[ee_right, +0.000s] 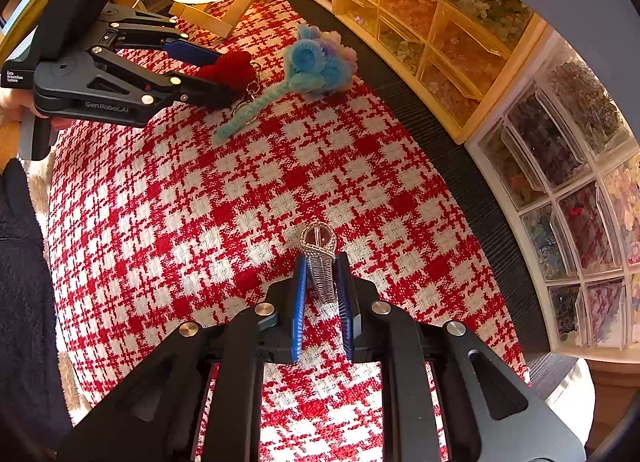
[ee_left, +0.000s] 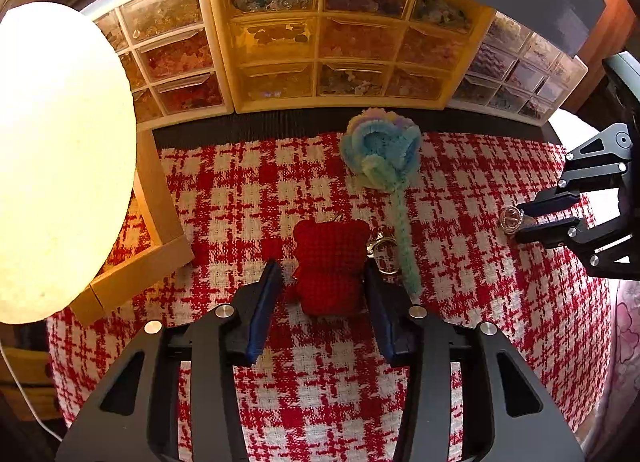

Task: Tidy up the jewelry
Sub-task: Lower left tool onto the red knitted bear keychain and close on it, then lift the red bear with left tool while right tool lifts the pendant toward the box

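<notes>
Red and white houndstooth cloth (ee_left: 248, 189) covers the table under both of our grippers. Our left gripper (ee_left: 324, 274) points down over a red crocheted bear charm (ee_left: 329, 266), which lies on the cloth between the 2 blue-padded fingers (ee_left: 266, 302). In the left wrist view a narrow gap shows at the left pad, while the right pad sits against the bear's edge, so we cannot tell whether the grip has closed on it. A metal key ring (ee_left: 382, 252) lies just beside the bear, touching the stem of a blue and pastel pipe-cleaner flower (ee_left: 382, 149) that rests flat on the cloth behind it.

Our right gripper (ee_right: 322, 282) is nearly closed, its pads clamped on the wire-wrapped shank of a silver ring with a clear round stone (ee_right: 318, 248). The stone end juts forward beyond the fingertips, low over the cloth; we cannot tell whether it touches.

Along the back edge stand 3 drawer cabinets: a yellow one (ee_left: 316, 13) in the middle and white ones to either side, their clear drawers full of beads. A glowing round lamp (ee_left: 60, 157) on a wooden stand sits at the left
</notes>
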